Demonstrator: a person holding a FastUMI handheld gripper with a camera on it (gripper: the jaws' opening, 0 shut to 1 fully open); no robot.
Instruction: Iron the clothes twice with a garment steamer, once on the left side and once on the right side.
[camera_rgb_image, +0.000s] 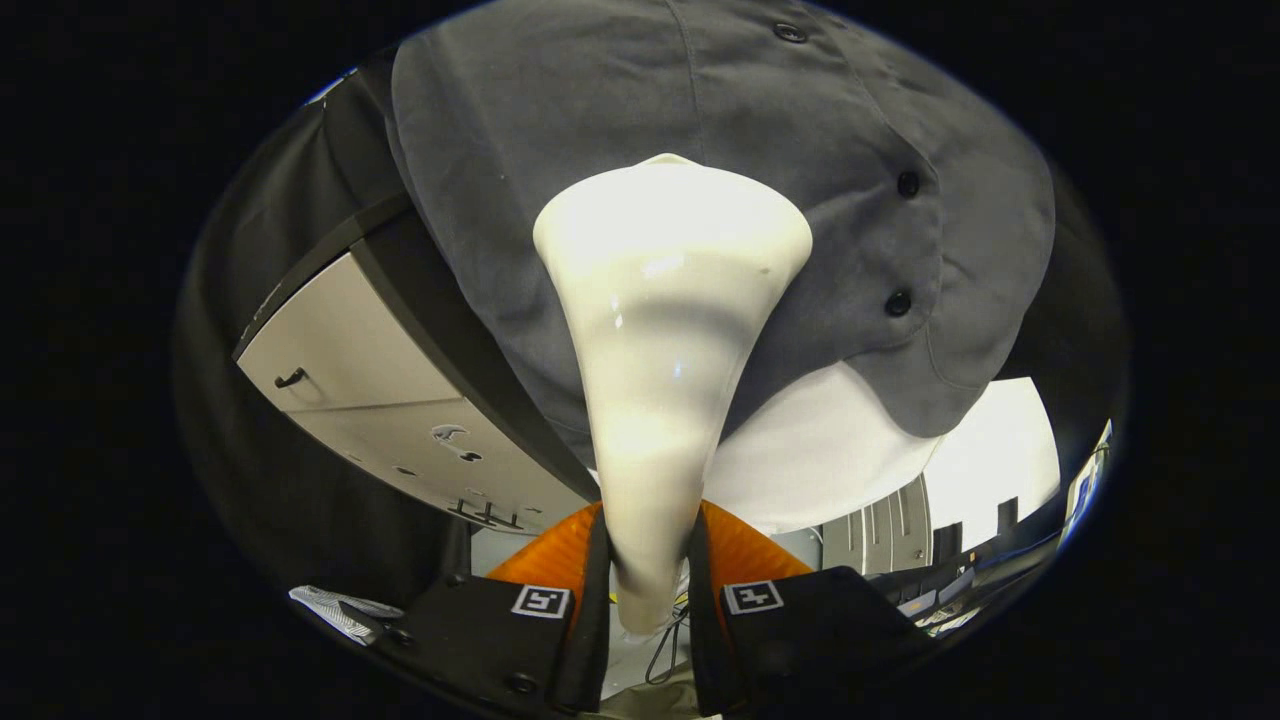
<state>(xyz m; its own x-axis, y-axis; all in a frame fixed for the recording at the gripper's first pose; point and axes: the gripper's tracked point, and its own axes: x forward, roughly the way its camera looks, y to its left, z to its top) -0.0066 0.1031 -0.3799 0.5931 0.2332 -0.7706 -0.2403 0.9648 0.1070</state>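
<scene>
Between the two fingers of the gripper (648, 590), the slim handle of a cream-white garment steamer (665, 330) was pinched, both fingers pressing against its sides. From that grip the steamer rose straight ahead of the fingers and flared out into a wide, rounded head. The head lay against, or just in front of, a dark grey shirt (620, 110) that hung beyond it; whether it actually touched the cloth could not be told. The steamer head sat on the panel of the shirt to the left of the button row (905, 185), with the buttons running down the cloth a little to its right. The shirt's lower hem curved just below and to the right of the head, with a bright white surface (830, 460) showing under it. Off to the left of the shirt stood a pale cabinet (340, 350) with a dark handle.

As a judgement of progress: the steamer was already picked up and brought to the garment, so a pass over one side seemed to be under way. Nothing visible showed whether either pass was finished, since no steam and no change in the cloth could be made out.
</scene>
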